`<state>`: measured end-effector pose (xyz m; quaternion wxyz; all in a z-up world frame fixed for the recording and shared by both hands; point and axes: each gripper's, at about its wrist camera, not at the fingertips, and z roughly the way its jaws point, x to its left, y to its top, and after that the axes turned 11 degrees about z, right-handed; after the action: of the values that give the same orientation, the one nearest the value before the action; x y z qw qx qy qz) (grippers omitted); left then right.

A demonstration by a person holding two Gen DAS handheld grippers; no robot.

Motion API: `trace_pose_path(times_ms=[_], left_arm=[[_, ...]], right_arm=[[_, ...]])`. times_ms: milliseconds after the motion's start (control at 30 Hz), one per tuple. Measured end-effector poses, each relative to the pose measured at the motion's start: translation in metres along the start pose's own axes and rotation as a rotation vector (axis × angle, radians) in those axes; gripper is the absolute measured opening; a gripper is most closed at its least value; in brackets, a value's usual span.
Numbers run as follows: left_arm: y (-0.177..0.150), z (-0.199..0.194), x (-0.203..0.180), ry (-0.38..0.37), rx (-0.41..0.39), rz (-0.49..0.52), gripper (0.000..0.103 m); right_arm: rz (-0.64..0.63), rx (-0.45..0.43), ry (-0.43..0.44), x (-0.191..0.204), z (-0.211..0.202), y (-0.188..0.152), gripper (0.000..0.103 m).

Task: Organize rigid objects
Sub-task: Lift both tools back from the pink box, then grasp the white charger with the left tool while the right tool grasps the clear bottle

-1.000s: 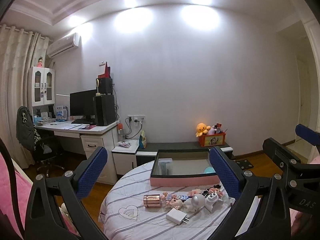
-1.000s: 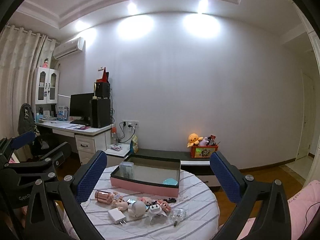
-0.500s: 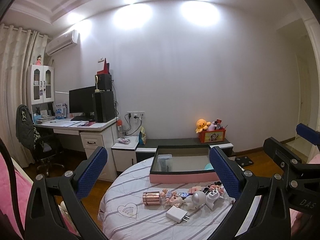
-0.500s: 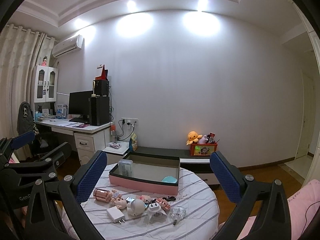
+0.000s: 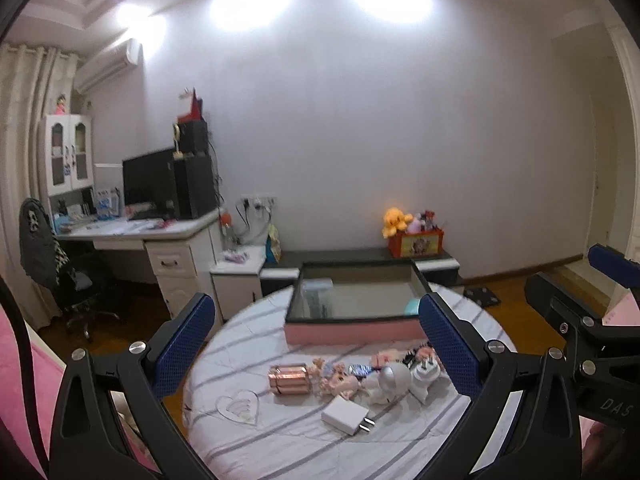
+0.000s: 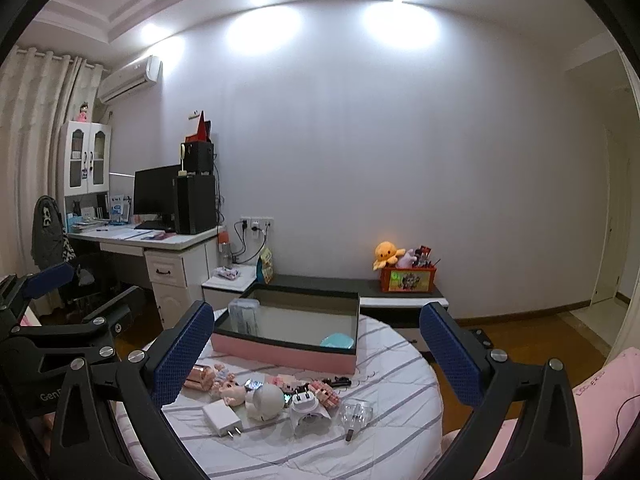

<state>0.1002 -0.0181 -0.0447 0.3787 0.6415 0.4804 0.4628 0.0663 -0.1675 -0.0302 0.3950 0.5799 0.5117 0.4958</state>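
A round table (image 5: pixel 280 440) (image 6: pixel 384 364) with a striped cloth carries a pink open box (image 5: pixel 352 330) (image 6: pixel 280 354) at its far side. In front of the box lies a row of small items: a copper cylinder (image 5: pixel 289 378), small dolls (image 5: pixel 340 380), a white ball-shaped piece (image 6: pixel 269 397), a white charger plug (image 5: pixel 346 414) (image 6: pixel 222 418), a white adapter (image 6: pixel 307 410) and a clear piece (image 6: pixel 356 414). My left gripper (image 5: pixel 316 344) and right gripper (image 6: pixel 316 346) are both open and empty, held above and short of the table. Each gripper shows at the edge of the other's view.
A teal item (image 6: pixel 338 340) and a pale box (image 6: pixel 242 314) sit inside the pink box. A desk with monitor (image 6: pixel 160 240) and chair (image 6: pixel 52 236) stands left. A low bench with a toy box (image 6: pixel 408 278) runs along the wall. Pink bedding (image 6: pixel 600 392) lies right.
Both views have tilted downward, so the table and its items sit higher in the frames. Both grippers stay open and empty.
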Motion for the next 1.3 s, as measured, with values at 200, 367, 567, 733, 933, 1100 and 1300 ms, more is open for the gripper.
trace_pose_path(times_ms=[200, 367, 567, 733, 933, 1100, 1300], left_arm=[[-0.036, 0.050, -0.017, -0.066, 0.147, 0.003, 0.103], [-0.084, 0.097, -0.035, -0.104, 0.320, 0.022, 0.103], [-0.135, 0.139, -0.045, -0.125, 0.482, 0.036, 0.103], [-0.152, 0.164, -0.043, -0.165, 0.551, -0.004, 0.103], [-0.150, 0.171, -0.044, -0.207, 0.551, 0.010, 0.095], [-0.143, 0.174, -0.048, -0.230, 0.526, 0.047, 0.067], [-0.140, 0.169, -0.042, -0.231, 0.519, 0.028, 0.067]], right_arm=[[0.019, 0.105, -0.016, -0.018, 0.038, -0.027, 0.103], [0.039, 0.254, -0.006, -0.037, 0.080, -0.074, 0.103], [0.064, 0.433, -0.051, -0.064, 0.129, -0.133, 0.103], [0.079, 0.472, -0.067, -0.074, 0.151, -0.144, 0.103], [0.099, 0.508, -0.119, -0.094, 0.174, -0.145, 0.103], [0.108, 0.577, -0.139, -0.112, 0.194, -0.145, 0.103], [0.035, 0.637, -0.114, -0.102, 0.216, -0.144, 0.074]])
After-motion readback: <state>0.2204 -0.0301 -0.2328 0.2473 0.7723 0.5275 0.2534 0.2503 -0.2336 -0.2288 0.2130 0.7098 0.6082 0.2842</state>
